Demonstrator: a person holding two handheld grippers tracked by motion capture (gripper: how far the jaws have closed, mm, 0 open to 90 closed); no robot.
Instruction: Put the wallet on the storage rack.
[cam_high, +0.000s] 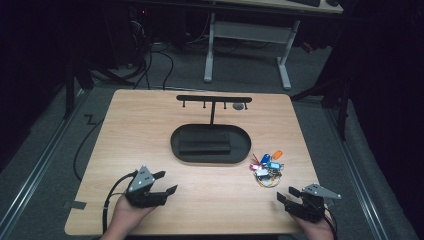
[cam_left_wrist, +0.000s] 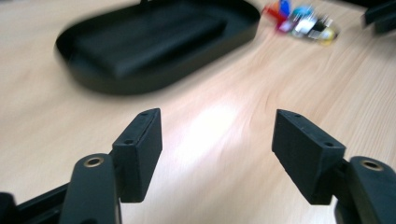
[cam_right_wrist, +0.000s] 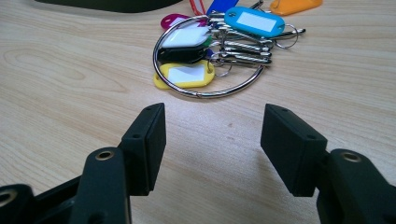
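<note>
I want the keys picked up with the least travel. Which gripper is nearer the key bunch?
Right. The right gripper sits just in front of the key bunch, jaws open toward it. The left gripper is across the table, well to the left.

The high view looks forward and down over the whole pale wooden counter (cam_high: 150, 130). Each gripper view sits low, looking along its own jaws just above the wood. All three share the bunch of coloured key tags on a metal ring (cam_high: 267, 168) (cam_left_wrist: 301, 21) (cam_right_wrist: 210, 51) and the black oval tray (cam_high: 210, 143) (cam_left_wrist: 159, 42).
</note>
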